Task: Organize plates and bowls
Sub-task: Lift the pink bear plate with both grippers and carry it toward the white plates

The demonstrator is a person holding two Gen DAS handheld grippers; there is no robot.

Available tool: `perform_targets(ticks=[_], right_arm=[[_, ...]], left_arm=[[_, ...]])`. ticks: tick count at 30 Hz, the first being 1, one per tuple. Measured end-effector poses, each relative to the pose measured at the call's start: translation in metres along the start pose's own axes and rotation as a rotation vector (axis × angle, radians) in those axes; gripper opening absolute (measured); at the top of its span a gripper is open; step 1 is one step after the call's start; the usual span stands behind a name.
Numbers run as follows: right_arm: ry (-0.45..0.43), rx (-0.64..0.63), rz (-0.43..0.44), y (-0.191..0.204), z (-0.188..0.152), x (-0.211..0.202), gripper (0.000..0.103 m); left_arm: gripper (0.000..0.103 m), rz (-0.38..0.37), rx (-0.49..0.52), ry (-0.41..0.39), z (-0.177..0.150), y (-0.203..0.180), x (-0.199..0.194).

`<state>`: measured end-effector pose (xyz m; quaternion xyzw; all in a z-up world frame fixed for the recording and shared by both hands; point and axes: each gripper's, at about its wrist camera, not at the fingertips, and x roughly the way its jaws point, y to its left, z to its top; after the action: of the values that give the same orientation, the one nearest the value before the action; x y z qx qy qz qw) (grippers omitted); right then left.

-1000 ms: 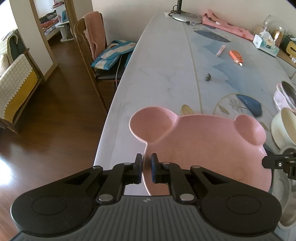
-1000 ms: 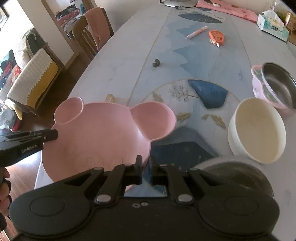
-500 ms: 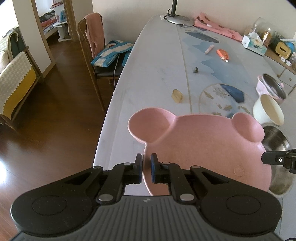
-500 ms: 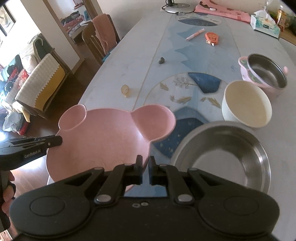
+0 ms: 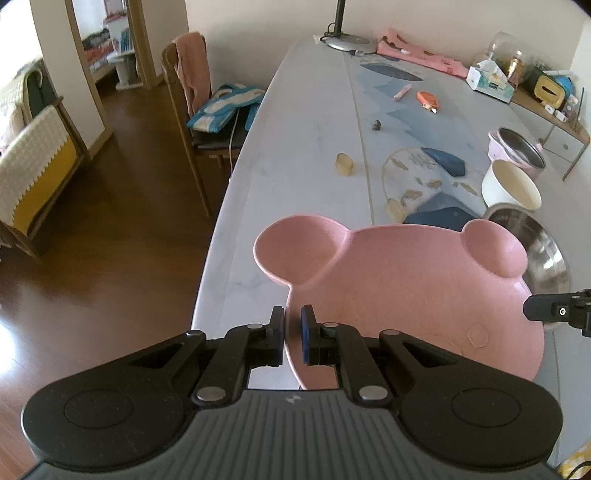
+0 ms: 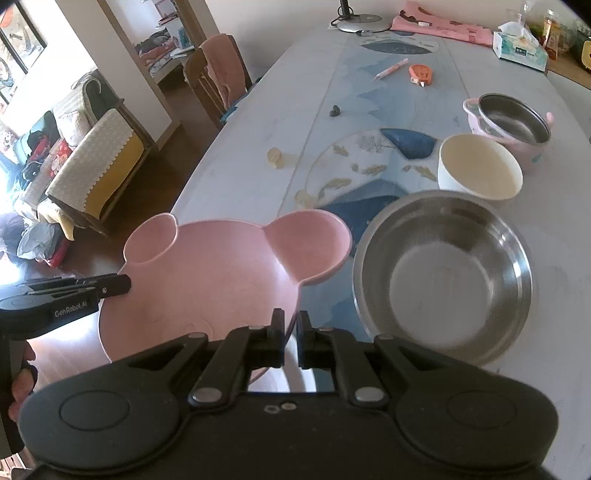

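A pink bear-shaped plate (image 5: 406, 295) (image 6: 221, 273) with two round ear wells hangs above the near end of the table, held from both sides. My left gripper (image 5: 293, 334) is shut on its left rim. My right gripper (image 6: 290, 338) is shut on its right rim. To the right of the plate a wide steel bowl (image 6: 443, 273) (image 5: 535, 254) sits on the table. Behind it stand a cream bowl (image 6: 480, 168) (image 5: 511, 184) and a pink pot with a steel liner (image 6: 511, 122) (image 5: 517, 149).
The long pale table (image 5: 306, 122) carries a pen (image 6: 391, 68), an orange tape dispenser (image 6: 421, 74), a tissue box (image 6: 521, 48), a lamp base (image 6: 364, 22) and small bits. A wooden chair (image 5: 192, 110) stands at its left side over dark floor. A hand (image 6: 22, 384) holds the left gripper.
Both grippers have carried the pink plate back toward the near end of the table and a little up. The steel bowl, cream bowl and pink pot have come fully into view.
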<state>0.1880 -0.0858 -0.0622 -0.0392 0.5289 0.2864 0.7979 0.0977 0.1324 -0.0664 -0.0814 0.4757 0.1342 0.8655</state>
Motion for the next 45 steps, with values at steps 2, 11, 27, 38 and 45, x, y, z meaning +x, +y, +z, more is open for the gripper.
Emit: perform_targets(ticks=[2, 11, 27, 38, 45], right_arm=[[-0.004, -0.009, -0.009, 0.003, -0.008, -0.002, 0.007], [0.0, -0.023, -0.009, 0.005, -0.039, 0.007, 0.007], [0.012, -0.039, -0.042, 0.006, -0.058, 0.025, 0.007], [0.034, -0.051, -0.048, 0.003, -0.064, 0.033, 0.006], [0.035, -0.038, -0.059, 0.0, -0.066, 0.032, 0.007]], left_arm=[[0.008, 0.005, 0.014, -0.01, -0.008, -0.002, -0.004], [0.008, 0.011, 0.015, 0.009, -0.04, -0.001, 0.002], [0.007, 0.017, 0.04, 0.021, -0.057, -0.005, 0.015], [0.008, 0.017, 0.062, 0.024, -0.069, -0.007, 0.019], [0.008, 0.007, 0.082, 0.055, -0.077, -0.012, 0.018]])
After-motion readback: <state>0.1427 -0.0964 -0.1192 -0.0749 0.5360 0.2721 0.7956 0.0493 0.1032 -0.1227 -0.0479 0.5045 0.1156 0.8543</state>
